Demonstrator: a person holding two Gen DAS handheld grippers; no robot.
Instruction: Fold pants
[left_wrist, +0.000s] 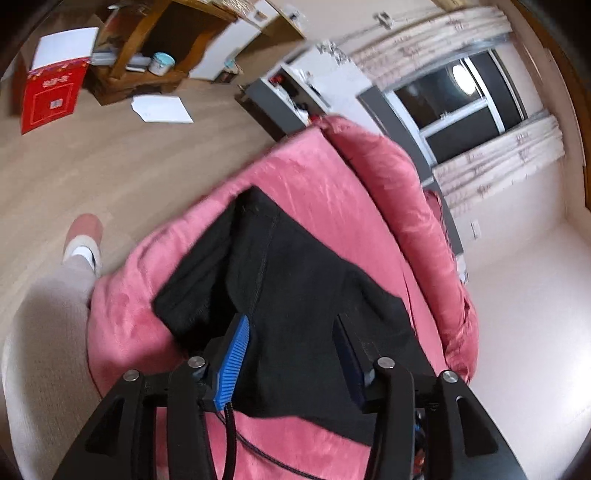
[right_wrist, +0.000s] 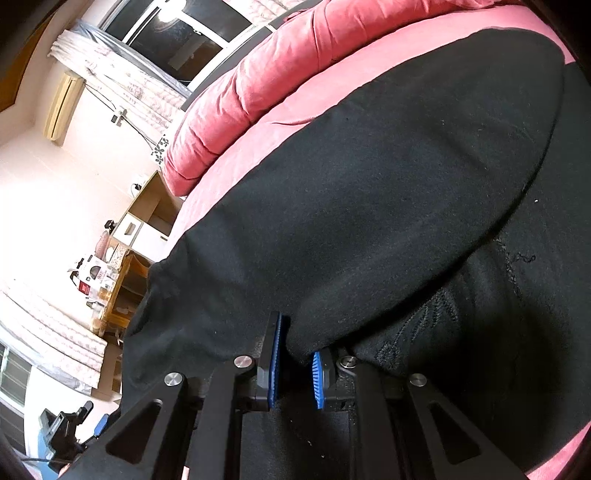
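Pants (left_wrist: 295, 280) — black, folded over — on pink bedding (left_wrist: 325, 184).

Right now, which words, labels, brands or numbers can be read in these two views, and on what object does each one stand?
None can be read.
Red box on the floor: pale printing, too blurred.
White and red package beside the wooden shelf: printing too small.
Black pants: no label shows.
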